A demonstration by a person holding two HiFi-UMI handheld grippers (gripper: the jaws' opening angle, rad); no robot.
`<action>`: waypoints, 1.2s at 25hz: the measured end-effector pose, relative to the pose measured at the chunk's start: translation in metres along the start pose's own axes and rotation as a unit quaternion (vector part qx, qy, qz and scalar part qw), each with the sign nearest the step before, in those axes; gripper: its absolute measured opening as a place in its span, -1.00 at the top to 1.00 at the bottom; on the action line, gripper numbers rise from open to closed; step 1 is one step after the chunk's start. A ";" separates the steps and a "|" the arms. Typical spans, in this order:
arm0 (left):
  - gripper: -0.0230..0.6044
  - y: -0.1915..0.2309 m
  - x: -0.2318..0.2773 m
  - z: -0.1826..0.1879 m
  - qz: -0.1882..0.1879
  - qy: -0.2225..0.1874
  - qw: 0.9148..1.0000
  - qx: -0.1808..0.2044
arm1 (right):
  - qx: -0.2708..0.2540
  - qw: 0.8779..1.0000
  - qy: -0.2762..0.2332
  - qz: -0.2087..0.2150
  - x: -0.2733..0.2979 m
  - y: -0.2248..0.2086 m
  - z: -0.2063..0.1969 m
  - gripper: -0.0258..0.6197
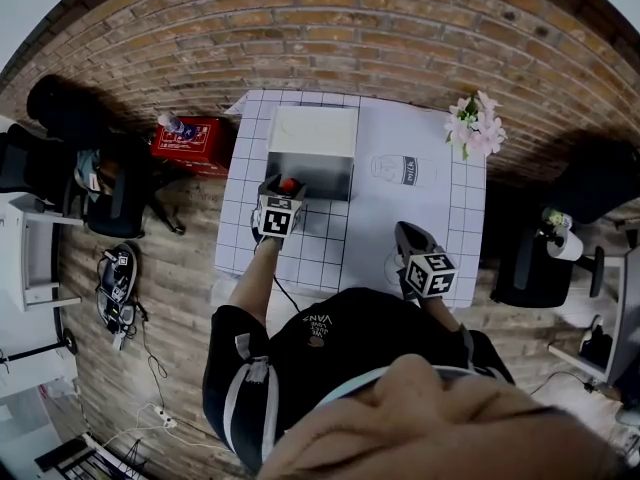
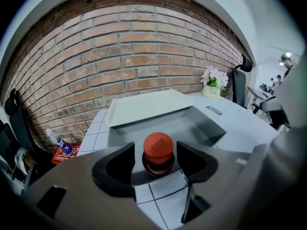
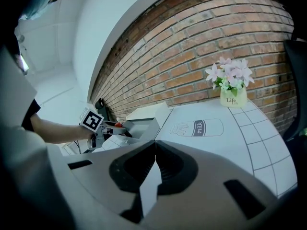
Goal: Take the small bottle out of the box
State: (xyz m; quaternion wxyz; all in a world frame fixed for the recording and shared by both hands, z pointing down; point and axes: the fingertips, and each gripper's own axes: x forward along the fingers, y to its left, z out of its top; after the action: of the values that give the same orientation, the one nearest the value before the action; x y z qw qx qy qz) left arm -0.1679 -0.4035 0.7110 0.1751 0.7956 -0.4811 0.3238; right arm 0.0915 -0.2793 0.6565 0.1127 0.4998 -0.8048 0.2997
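Straddling the small bottle (image 2: 159,163) with the left gripper (image 2: 156,151), jaws spread wide and pressing on nothing yet, presumably to close on the neck under the red cap (image 2: 158,145). Standing upright between those jaws, at the near left corner of the box (image 2: 209,127), seemingly inside it. Holding the right gripper (image 3: 154,147) with jaws pressed together and empty, low over the desk's (image 1: 400,213) near right edge, well apart from the box, probably to stay out of the way.

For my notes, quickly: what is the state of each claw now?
Left claw: open, small red-capped bottle between the jaws, not gripped.
Right claw: closed, holding nothing.
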 end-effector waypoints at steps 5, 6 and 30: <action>0.06 -0.001 0.007 -0.009 -0.005 0.016 1.000 0.010 | 0.000 1.000 0.000 0.001 0.003 0.000 0.002 0.91; 0.06 0.001 0.010 -0.009 -0.005 0.012 1.000 0.010 | -0.001 1.000 0.000 0.001 0.003 0.000 0.003 0.91; 0.21 0.003 -0.001 0.003 0.001 -0.005 1.000 0.003 | -0.003 1.000 -0.008 -0.002 -0.004 -0.001 0.006 0.91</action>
State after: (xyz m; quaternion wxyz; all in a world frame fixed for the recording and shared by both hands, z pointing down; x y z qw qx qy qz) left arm -0.1698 -0.4063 0.7082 0.1697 0.7975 -0.4817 0.3211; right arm 0.0947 -0.2796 0.6503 0.1082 0.5038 -0.8053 0.2933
